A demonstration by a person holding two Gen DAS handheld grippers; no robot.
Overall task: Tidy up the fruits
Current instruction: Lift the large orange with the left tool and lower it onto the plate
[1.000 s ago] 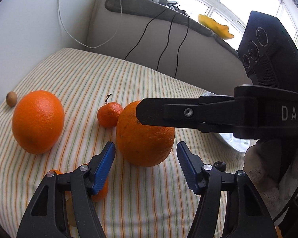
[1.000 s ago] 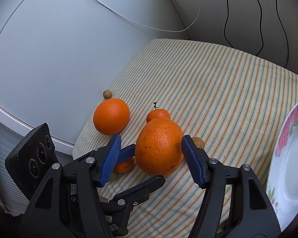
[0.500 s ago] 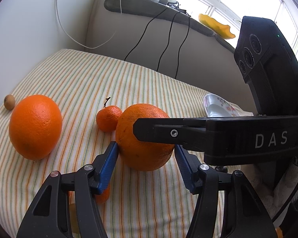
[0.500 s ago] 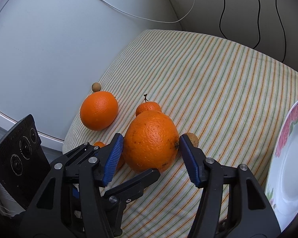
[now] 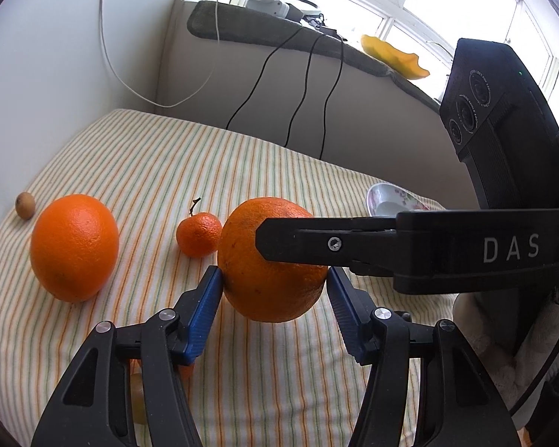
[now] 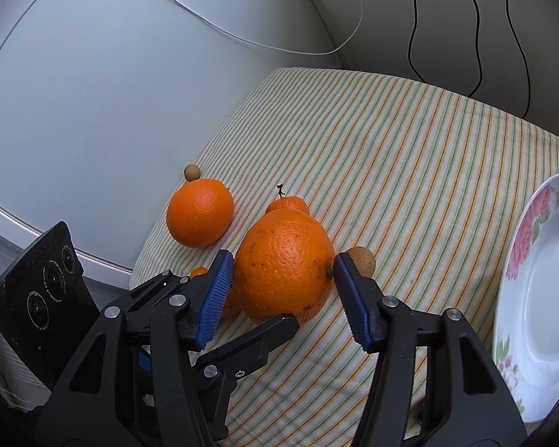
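We bracket the big orange (image 6: 285, 264) on the striped worktop (image 6: 410, 171) with both claws — right claw (image 6: 279, 294) closing, left claw (image 5: 272, 311) pinching it — to lift it toward the plate (image 6: 540, 298).

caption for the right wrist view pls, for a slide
Right gripper, jaws closing, straddles a large orange on the striped cloth, floral plate alongside.

light: we see bright daylight from the window (image 5: 447, 11), blown out | shadows: soft under the fruit | right wrist view dimmer | edges: fisheye bend, dark corners | focus: sharp
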